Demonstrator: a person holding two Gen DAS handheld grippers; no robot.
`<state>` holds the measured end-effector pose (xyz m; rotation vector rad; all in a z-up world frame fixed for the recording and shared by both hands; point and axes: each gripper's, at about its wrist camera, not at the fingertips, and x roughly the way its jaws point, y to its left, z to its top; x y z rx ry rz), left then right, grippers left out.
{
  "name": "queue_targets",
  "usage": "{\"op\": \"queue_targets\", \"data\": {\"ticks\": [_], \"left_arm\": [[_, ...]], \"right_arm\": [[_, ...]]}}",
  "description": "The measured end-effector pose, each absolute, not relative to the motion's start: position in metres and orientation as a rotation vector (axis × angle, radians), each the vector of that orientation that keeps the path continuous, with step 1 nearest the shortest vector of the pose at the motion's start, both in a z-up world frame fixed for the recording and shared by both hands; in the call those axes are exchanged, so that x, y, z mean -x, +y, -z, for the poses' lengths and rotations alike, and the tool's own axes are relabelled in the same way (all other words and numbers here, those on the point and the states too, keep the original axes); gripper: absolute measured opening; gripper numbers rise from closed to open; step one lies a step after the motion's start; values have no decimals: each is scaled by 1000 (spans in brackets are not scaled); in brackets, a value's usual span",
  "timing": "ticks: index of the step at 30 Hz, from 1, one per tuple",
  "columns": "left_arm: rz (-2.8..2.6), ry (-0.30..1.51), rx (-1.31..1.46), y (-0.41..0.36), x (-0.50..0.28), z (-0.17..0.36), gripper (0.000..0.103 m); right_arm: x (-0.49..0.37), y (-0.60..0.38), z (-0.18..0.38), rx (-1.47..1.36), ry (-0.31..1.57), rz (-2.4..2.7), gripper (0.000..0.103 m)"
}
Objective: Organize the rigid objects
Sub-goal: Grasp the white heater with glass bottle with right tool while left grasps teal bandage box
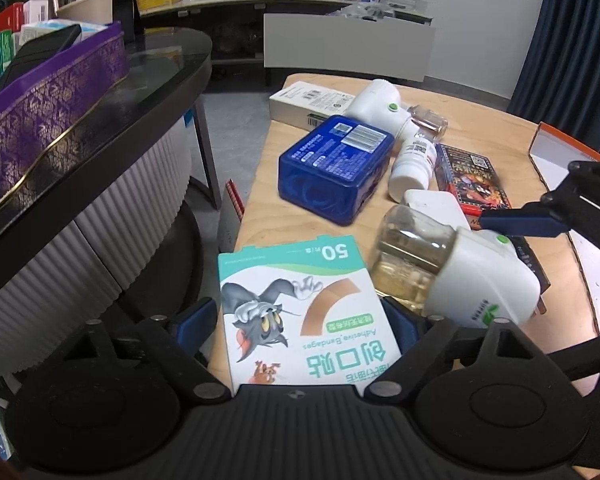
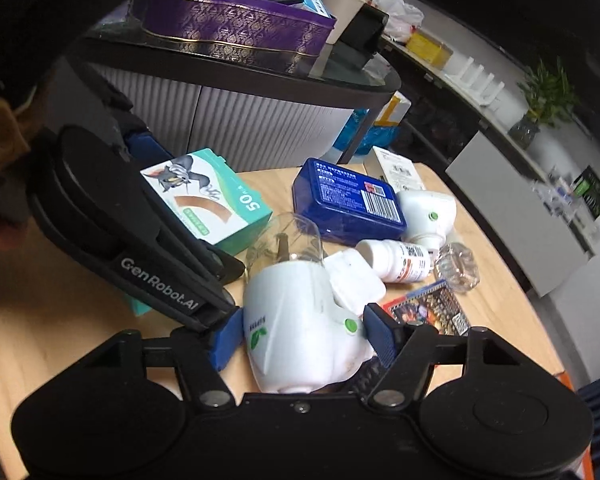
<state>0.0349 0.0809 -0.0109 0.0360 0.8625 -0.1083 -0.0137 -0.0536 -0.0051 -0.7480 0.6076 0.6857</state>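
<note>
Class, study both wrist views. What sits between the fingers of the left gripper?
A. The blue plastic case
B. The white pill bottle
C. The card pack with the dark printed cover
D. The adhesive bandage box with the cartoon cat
D: in the left wrist view the bandage box lies between the left gripper and its blue pads.

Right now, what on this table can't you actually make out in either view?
- Bandage box: near end hidden by the left tongs' body, left wrist view.
- Plug-in vaporizer: base hidden behind the right tongs' body, right wrist view.
- Card pack: partly covered by the right tongs' finger.
- Pill bottle: label print too small.
</note>
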Motion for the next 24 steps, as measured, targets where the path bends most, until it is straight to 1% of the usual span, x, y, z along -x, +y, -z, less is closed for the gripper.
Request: {"op": "queue_targets", "data": {"ticks": [3,4,6,15,24], "left_arm": [[100,846,-42,82,-34,10,81],[96,841,-39,83,-33,9,76],[97,827,-33,85,-31,8,72],[142,787,-18,76,-22,0,71],[197,754,23,52,-7,-22,71]], "right_arm": [[12,-60,4,694,608,-676,78],[12,-64,2,659,612,-672,78],[11,-75,-4,562,621,-660,78],[3,-137,-30,62,702,-646,78],[15,-185,-46,-184,676,-589,78]]}}
